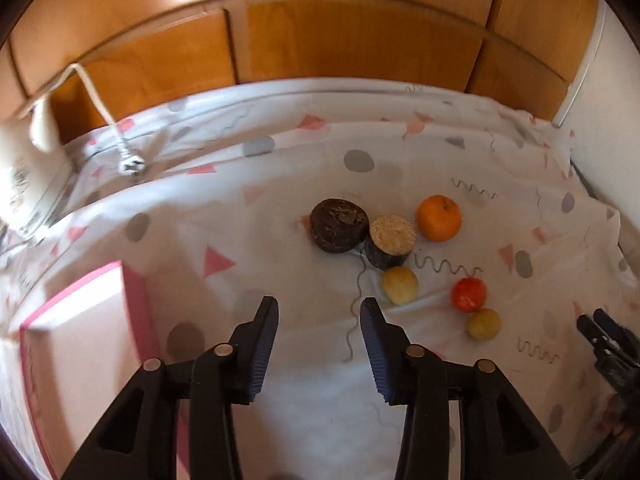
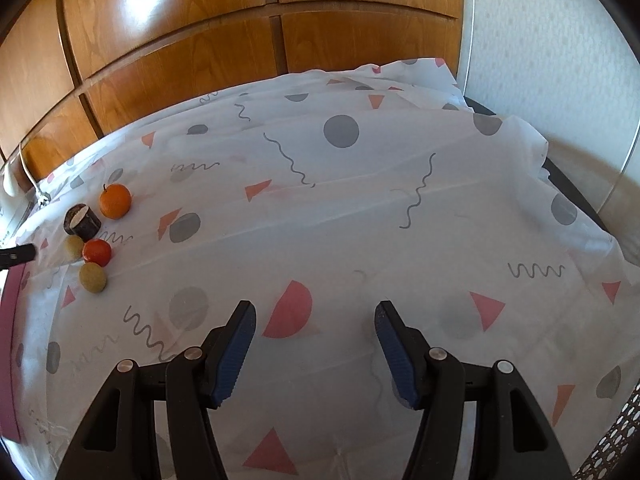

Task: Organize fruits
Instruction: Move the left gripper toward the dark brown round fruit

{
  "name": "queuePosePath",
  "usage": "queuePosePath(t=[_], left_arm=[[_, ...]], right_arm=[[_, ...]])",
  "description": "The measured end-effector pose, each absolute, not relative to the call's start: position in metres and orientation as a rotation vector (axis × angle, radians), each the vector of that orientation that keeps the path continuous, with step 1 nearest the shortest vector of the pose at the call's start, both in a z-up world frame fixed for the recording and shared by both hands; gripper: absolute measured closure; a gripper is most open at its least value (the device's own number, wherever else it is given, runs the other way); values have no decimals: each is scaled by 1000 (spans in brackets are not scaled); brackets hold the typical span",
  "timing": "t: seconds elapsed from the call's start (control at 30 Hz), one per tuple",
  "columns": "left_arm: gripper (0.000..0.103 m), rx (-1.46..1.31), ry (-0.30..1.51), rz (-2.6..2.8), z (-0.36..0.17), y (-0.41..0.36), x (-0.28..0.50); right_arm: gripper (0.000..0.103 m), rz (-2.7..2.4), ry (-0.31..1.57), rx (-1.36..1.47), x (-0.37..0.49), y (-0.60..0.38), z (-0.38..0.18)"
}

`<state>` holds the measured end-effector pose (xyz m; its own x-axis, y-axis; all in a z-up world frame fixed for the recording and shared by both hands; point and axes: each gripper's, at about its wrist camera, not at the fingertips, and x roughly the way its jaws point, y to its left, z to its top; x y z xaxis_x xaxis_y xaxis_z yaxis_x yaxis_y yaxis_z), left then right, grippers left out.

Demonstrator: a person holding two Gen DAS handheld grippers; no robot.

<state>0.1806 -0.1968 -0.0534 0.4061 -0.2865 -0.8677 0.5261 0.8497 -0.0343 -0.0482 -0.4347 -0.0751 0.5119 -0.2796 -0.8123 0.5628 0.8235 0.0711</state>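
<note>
An orange (image 1: pixel 439 218), a small red fruit (image 1: pixel 469 294) and two yellowish round fruits (image 1: pixel 400 285) (image 1: pixel 484 323) lie on the patterned cloth, beside two dark cylindrical pieces (image 1: pixel 339 225) (image 1: pixel 391 241). My left gripper (image 1: pixel 319 312) is open and empty, just short of the nearer yellow fruit. My right gripper (image 2: pixel 315 314) is open and empty over bare cloth, far right of the fruits. In the right wrist view the orange (image 2: pixel 115 201), the red fruit (image 2: pixel 97 251) and a yellow fruit (image 2: pixel 93 277) sit at the far left. The right gripper's tip shows in the left wrist view (image 1: pixel 600 330).
A pink-edged box (image 1: pixel 80 344) stands at the left, close to my left gripper. A white appliance with a cord (image 1: pixel 36 152) sits at the back left. Wooden cabinet doors (image 1: pixel 340 40) rise behind the table. The white patterned cloth (image 2: pixel 360 220) covers the table; a wall is at the right.
</note>
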Motion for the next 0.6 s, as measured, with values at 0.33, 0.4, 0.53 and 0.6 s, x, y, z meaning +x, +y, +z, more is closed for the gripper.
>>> queuePosePath(t=[0.33,0.4,0.53,0.6], left_arm=[[41,386,1042,-552,-81,-226,226],[40,403,1028,-567,-83,-231,231],[40,407,1019,-614,-84,-239,238],[36,402,1018,-626,-86,-241,242]], right_arm=[[40,-515,908,366,-46,-438,-79],[40,-516,908,367,-45,-439,-80],[40,-517,907,366,-45,-439,-80],[40,-518,907,362,-44,-439,-81]])
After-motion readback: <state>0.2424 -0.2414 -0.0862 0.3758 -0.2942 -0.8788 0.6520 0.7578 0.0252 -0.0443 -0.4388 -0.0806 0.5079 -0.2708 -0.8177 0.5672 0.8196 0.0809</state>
